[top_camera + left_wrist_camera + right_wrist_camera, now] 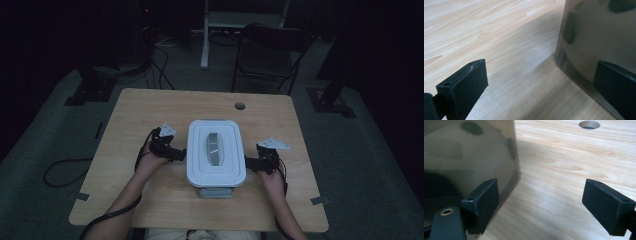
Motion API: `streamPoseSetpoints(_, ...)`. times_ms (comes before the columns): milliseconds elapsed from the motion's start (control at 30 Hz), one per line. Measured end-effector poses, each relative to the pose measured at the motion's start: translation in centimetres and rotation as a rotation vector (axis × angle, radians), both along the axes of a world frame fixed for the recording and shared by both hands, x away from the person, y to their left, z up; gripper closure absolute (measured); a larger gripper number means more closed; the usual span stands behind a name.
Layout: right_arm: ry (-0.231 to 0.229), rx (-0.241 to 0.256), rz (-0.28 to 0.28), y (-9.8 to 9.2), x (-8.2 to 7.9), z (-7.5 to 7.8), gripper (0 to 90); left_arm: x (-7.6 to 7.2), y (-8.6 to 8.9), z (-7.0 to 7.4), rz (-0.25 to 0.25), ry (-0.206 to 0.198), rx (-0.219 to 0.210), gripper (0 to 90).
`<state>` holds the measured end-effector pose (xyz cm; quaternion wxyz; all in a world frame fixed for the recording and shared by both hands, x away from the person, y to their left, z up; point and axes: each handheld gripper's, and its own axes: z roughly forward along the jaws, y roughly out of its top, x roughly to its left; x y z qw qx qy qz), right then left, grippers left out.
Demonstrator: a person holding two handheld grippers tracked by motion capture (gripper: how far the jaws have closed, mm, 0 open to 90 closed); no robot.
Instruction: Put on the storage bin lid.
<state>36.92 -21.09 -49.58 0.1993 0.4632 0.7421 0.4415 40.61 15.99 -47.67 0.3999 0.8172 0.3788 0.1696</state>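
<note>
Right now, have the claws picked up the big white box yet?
Not yet. Done: the left gripper and right gripper sit one at each side of the lidded box. In hand: both are open, gripping nothing. Left: the box stands on the table, lid on.

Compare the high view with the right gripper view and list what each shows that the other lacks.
The high view alone shows the container's white lid with its grey handle, both hands, the left claw, and a chair behind the table. The right gripper view alone shows the container's smoky translucent side wall up close. Both show the wooden table, its round hole, and the open right claw.
</note>
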Motion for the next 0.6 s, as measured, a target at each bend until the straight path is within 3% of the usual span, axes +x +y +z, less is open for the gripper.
streamPoseSetpoints(267, 0.002, 0.011, -0.017, -0.3, 0.7, 0.2, 13.8, -0.7, 0.2, 1.0, -0.034, -0.007, 0.001, 0.5)
streamPoseSetpoints(600, -0.007, 0.014, -0.047, -0.7, 0.8, 0.2, 13.8, -1.3, 1.5, 1.2, -0.023, -0.004, -0.002, 0.5)
